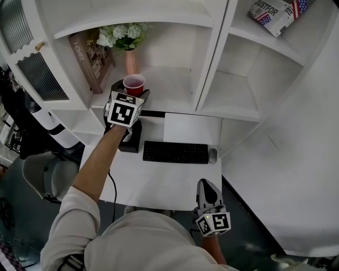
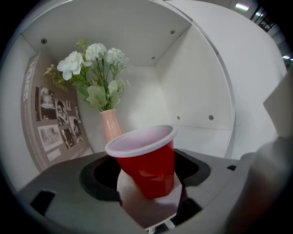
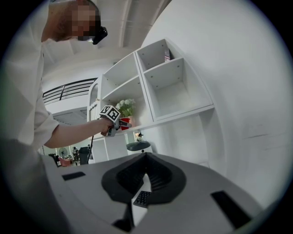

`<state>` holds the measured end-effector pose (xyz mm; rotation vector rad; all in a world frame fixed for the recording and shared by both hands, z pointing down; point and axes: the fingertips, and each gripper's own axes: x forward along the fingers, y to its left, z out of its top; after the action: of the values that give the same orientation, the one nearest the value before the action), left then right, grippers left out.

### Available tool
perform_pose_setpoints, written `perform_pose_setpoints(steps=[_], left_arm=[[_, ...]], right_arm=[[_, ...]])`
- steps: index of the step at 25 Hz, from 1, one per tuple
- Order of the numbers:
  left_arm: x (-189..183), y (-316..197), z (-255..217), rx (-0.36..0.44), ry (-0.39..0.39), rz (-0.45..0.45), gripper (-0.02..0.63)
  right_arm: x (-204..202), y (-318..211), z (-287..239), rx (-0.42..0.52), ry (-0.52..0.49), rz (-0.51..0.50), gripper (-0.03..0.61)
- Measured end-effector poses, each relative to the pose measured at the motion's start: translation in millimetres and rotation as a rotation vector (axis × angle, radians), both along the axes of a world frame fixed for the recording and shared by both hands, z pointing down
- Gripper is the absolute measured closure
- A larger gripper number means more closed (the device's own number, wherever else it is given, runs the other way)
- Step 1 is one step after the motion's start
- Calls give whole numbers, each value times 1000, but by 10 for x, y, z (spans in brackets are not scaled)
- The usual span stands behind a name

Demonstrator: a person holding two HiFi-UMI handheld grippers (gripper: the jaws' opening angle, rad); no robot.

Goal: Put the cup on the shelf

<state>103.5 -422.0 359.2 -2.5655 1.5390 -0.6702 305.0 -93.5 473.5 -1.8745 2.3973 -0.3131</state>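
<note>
Cup (image 2: 145, 164), smooth red plastic with a white rim and lining, sat at the front of the white shelf (image 1: 170, 91), between the left gripper's (image 1: 132, 92) wide-apart jaws and unclamped. A pink vase (image 2: 110, 126) stood behind it. A box (image 1: 276, 12) above read "JUSTFOR". The right gripper (image 3: 146, 156) hung low, jaws together, empty.

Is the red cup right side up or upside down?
Right side up: the red cup has its open mouth on top, though it leans in the left gripper view.
</note>
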Motion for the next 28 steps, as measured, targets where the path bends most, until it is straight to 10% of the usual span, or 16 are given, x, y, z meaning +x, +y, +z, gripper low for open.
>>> perform_pose_setpoints(steps=[28], left_arm=[[-161, 258, -93, 32, 87, 8, 253]], right_arm=[[-130, -90, -58, 6, 10, -39, 574]])
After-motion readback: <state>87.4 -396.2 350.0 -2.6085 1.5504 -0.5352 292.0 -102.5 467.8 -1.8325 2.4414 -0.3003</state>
